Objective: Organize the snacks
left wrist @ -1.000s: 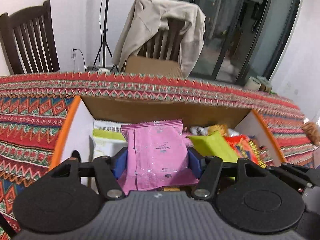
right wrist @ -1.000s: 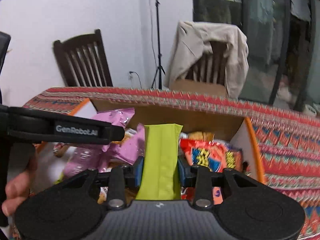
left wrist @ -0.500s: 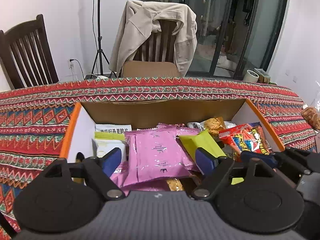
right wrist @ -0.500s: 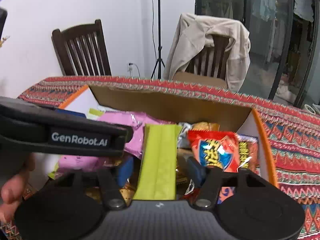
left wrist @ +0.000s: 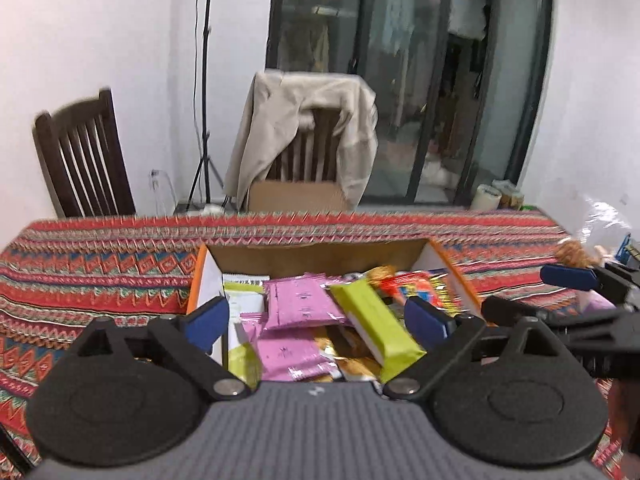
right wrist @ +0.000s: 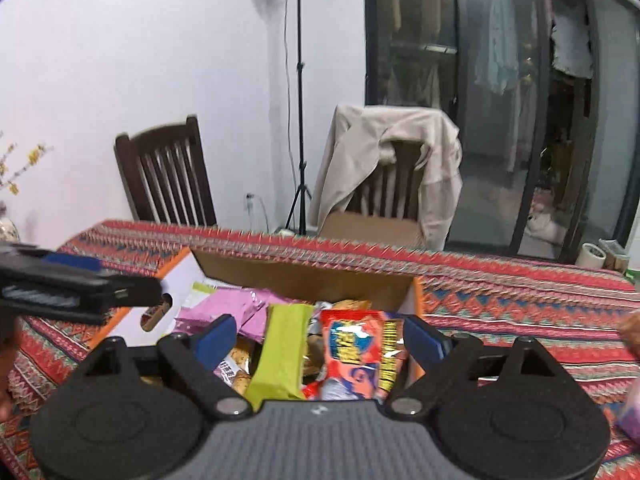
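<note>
An open cardboard box with orange-edged flaps sits on the patterned tablecloth and holds several snack packets. A pink packet and a lime-green packet lie on top of the pile. My left gripper is open and empty above the box. In the right wrist view the same box shows the green packet and a red-orange packet. My right gripper is open and empty above them.
The other gripper shows at the right edge of the left wrist view and at the left edge of the right wrist view. A bag of snacks lies on the table right of the box. Two wooden chairs stand behind the table.
Both grippers opened and let go: the left dropped the pink packet, the right the green packet, both into the box. Both grippers then rose and pulled back from the box.
</note>
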A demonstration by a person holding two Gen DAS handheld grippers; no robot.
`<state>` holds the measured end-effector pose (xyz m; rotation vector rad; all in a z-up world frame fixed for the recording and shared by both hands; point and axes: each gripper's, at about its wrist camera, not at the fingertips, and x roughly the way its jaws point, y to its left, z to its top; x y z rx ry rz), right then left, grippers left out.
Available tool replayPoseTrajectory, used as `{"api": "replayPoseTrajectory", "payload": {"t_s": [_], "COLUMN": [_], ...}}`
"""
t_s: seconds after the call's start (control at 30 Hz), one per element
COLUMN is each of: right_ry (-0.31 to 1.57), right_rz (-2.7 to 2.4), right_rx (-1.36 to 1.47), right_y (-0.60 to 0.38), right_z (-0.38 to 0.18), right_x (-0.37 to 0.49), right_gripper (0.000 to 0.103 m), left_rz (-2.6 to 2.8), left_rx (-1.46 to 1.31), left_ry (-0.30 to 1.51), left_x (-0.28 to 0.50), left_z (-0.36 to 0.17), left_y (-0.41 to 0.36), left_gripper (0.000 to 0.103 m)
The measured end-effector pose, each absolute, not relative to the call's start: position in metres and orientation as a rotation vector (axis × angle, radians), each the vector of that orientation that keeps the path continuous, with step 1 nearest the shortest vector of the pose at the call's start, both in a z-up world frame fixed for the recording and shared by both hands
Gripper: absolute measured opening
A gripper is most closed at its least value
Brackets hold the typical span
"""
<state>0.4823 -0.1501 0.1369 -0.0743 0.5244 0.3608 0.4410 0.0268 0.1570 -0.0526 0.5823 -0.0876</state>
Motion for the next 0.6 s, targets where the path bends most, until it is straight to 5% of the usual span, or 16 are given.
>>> {"api": "replayPoseTrajectory", "payload": {"t_s": [0.6], "right_ry": [0.175], "right_rz": [0.411], "right_rx": [-0.122], "right_y": [-0.195], "right_z": [0.172], "right_x": [0.245], "right_gripper": [0.103], "left_rz": [-0.137], "left_rx": [-0.027], "left_ry": [0.287], "left_x": [0.189], "left_z": [0.152], "left_y": [0.012], "left_gripper": [0.103]}}
